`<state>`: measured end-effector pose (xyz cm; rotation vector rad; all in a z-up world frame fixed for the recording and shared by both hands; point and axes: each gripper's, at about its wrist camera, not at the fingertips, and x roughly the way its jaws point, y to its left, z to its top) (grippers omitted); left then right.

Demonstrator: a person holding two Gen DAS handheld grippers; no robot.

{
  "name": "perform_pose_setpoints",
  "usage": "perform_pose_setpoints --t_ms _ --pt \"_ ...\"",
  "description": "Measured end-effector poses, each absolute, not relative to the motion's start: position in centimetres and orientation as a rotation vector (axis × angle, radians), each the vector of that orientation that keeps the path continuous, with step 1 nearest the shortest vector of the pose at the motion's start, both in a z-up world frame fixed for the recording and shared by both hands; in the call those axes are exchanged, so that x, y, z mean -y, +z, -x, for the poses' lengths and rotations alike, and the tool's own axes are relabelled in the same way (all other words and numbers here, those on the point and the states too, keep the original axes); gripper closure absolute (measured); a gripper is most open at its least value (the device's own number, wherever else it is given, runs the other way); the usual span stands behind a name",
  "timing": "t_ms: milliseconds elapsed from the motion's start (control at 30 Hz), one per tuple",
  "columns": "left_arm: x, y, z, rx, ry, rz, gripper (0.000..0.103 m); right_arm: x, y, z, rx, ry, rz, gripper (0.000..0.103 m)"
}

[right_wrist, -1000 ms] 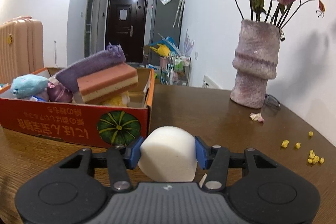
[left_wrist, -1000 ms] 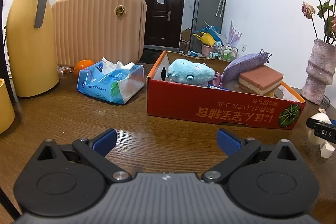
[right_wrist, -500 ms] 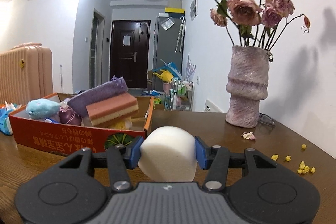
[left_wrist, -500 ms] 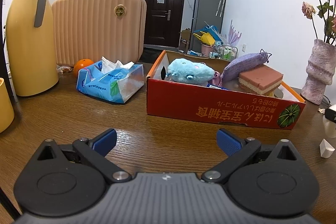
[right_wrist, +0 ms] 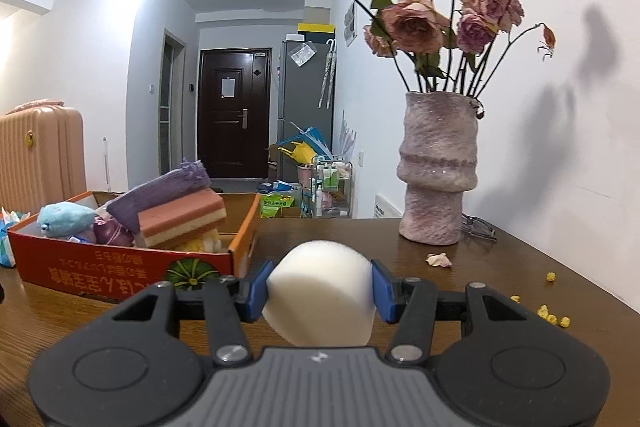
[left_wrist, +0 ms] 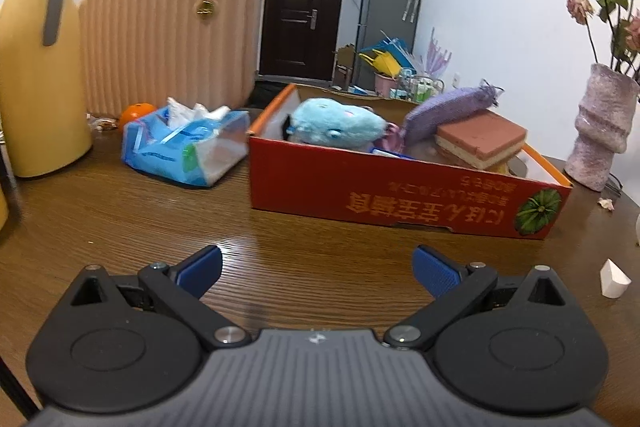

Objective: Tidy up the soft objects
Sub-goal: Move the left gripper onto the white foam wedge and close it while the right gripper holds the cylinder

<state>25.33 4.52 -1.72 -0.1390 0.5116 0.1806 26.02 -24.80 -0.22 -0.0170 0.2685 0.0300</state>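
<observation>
1. Red box [left_wrist: 404, 187] at my 12 o'clock: upside-down print, unreadable.
2. My right gripper [right_wrist: 319, 287] pinches white sponge [right_wrist: 320, 297], box at 10 o'clock.
3. My left gripper [left_wrist: 316, 269] wide open, empty.

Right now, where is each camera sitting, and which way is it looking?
Left wrist: sits on the left gripper, low over the table, facing the red box; its open blue fingers show.
Right wrist: sits on the right gripper, facing the vase and hallway; its fingers squeeze a white sponge.
Both see the red box, blue plush, vase and door.
</observation>
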Motion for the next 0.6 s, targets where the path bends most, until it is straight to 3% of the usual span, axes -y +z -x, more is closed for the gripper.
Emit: perform_pose_setpoints --t_ms 600 --pt "4.1 -2.5 -27.5 -0.56 0.045 0.104 0.0 29.6 -0.1 -25.1 -0.268 -0.008 0.0 0.051"
